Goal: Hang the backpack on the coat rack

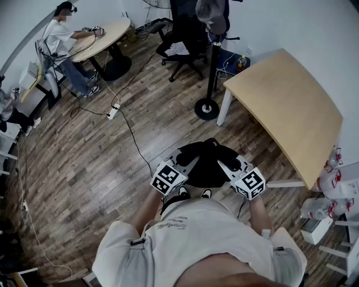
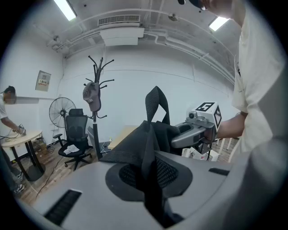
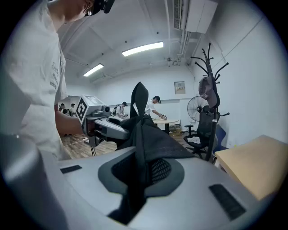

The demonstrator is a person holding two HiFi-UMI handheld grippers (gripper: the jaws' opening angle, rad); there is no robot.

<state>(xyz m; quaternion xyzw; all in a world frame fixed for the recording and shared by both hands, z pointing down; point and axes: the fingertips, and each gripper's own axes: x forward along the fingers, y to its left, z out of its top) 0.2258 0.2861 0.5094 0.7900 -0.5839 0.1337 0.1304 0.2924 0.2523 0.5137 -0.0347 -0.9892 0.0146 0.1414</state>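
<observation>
I hold the black backpack (image 1: 206, 161) up off the floor in front of me, between both grippers. My left gripper (image 1: 192, 163) is shut on its fabric (image 2: 150, 148), which runs up between the jaws to a strap loop (image 2: 156, 101). My right gripper (image 1: 225, 166) is shut on the other side of the backpack (image 3: 143, 143), its strap loop (image 3: 140, 96) standing upright. The black coat rack (image 1: 212, 67) stands a short way ahead by the table corner, with a grey cap (image 1: 213, 14) on it. The coat rack (image 2: 95, 117) also shows ahead in the left gripper view, and the coat rack (image 3: 209, 108) in the right gripper view.
A light wooden table (image 1: 291, 106) stands to the right of the rack. A black office chair (image 1: 180, 50) is behind the rack. A cable and power strip (image 1: 114, 112) lie on the wood floor at the left. A person sits at a round table (image 1: 109, 33) far left.
</observation>
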